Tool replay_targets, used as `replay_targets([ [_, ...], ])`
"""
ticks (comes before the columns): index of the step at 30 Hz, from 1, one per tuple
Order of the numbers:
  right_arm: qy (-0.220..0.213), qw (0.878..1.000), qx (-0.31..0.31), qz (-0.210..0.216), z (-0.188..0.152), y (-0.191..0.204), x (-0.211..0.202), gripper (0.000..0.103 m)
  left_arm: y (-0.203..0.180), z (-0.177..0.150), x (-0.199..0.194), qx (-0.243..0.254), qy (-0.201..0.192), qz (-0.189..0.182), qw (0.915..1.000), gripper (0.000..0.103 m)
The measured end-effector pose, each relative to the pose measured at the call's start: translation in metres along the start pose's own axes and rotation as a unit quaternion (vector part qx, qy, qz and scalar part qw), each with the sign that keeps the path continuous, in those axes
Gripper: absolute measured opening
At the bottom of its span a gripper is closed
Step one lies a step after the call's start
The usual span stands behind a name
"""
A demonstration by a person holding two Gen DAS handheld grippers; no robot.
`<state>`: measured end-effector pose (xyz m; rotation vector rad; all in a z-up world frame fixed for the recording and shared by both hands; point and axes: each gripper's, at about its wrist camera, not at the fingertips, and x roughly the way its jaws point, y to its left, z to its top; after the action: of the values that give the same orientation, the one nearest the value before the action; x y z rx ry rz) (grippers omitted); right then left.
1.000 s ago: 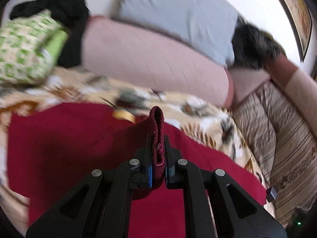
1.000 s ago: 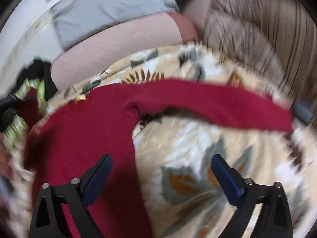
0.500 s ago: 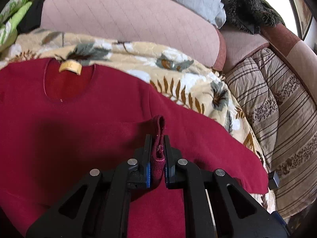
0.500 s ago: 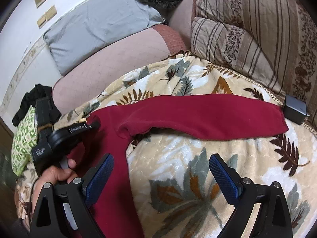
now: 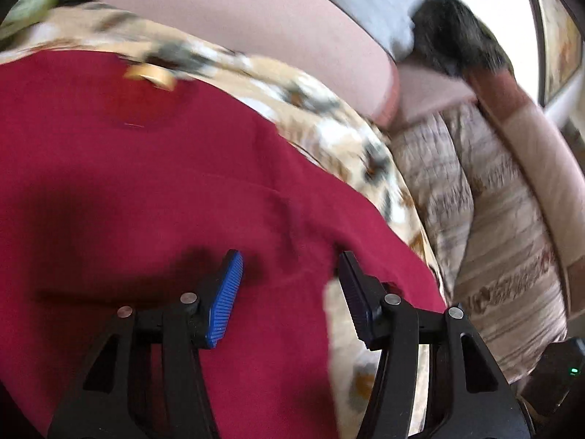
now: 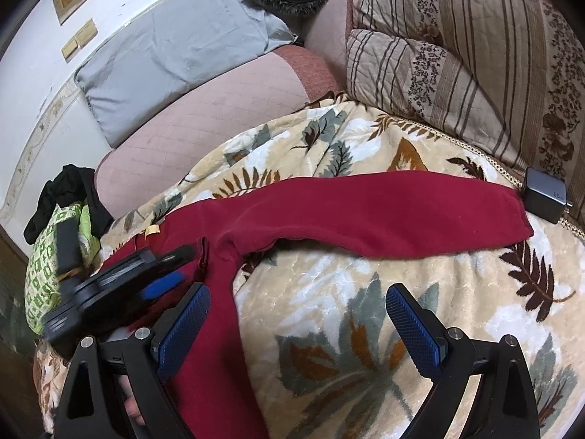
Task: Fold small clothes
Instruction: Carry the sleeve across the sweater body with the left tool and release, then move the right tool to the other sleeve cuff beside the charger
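A red sweater (image 6: 365, 212) lies spread on a leaf-patterned blanket (image 6: 365, 329) that covers a bed or sofa seat. Its body lies to the left, with a tan neck label (image 5: 150, 73) showing at the collar, and 1 long sleeve (image 6: 402, 212) stretches out flat to the right, its cuff ending just beside a small dark charger block (image 6: 544, 197).

The left gripper (image 5: 289, 292) hangs over the sweater's body with its fingers (image 5: 225, 300) parted and nothing between them; the left wrist view is blurred, so whether the pads touch the cloth is hard to tell. In the right wrist view this same gripper (image 6: 161, 274) shows at the left, over the red cloth near the armpit.

The right gripper (image 6: 298, 325) hovers over the blanket beside the sweater's side edge, its fingers (image 6: 182, 333) wide apart and holding nothing; the left finger sits above the red fabric, the right one above the bare blanket.

Behind the blanket runs a pink quilted cushion (image 6: 204, 117) with a grey pillow (image 6: 175, 47) leaning above it. A striped brown quilt (image 6: 457, 55) is bunched at the right. At the far left a green-patterned bundle (image 6: 47, 256) lies with black clothing (image 6: 69, 190) draped on top of it.
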<state>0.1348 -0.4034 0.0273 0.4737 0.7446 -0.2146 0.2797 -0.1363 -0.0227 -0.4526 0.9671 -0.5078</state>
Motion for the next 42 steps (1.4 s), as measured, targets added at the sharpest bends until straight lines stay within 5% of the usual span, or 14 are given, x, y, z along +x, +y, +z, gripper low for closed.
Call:
replay_targets([
  [4, -0.002, 1.0, -0.01, -0.002, -0.002, 0.008, 0.0, 0.096, 0.073, 0.02, -0.055, -0.048, -0.066, 0.097, 0.9919, 0.054],
  [8, 0.004, 1.0, -0.027, -0.002, -0.007, 0.019, 0.004, 0.096, 0.141, 0.04, -0.076, -0.12, -0.083, 0.159, 0.9764, 0.054],
  [10, 0.005, 0.999, -0.035, -0.006, -0.009, 0.025, 0.007, 0.096, 0.169, 0.042, -0.066, -0.163, -0.053, 0.137, 0.9757, 0.053],
  [14, 0.018, 0.999, -0.05, -0.011, -0.015, 0.038, 0.018, 0.096, 0.159, 0.047, -0.069, -0.13, -0.056, 0.138, 0.9802, 0.055],
  [16, 0.022, 0.998, -0.058, -0.011, -0.019, 0.044, 0.021, 0.096, 0.154, 0.051, -0.088, -0.115, -0.097, 0.119, 0.9813, 0.055],
  [19, 0.022, 0.998, -0.066, -0.003, -0.024, 0.052, 0.02, 0.096, 0.164, 0.067, -0.113, -0.126, -0.157, 0.15, 0.9681, 0.055],
  [24, 0.023, 0.996, -0.082, -0.006, -0.027, 0.06, 0.023, 0.096, 0.208, 0.095, -0.089, -0.201, -0.096, 0.086, 0.9711, 0.055],
  [28, 0.03, 0.996, -0.088, -0.006, -0.027, 0.063, 0.029, 0.096, 0.215, 0.098, -0.08, -0.202, -0.078, 0.102, 0.9709, 0.055],
  [34, 0.018, 0.996, -0.084, -0.009, -0.023, 0.06, 0.025, 0.096, 0.172, 0.058, -0.119, -0.134, -0.111, 0.106, 0.979, 0.056],
  [39, 0.001, 0.997, -0.068, -0.028, -0.015, 0.043, 0.017, 0.096, 0.136, -0.037, -0.141, -0.12, -0.112, 0.081, 0.9831, 0.063],
  [42, -0.016, 0.997, -0.039, -0.062, -0.004, 0.013, 0.009, 0.096, 0.116, -0.077, -0.132, -0.081, -0.112, 0.097, 0.9856, 0.064],
])
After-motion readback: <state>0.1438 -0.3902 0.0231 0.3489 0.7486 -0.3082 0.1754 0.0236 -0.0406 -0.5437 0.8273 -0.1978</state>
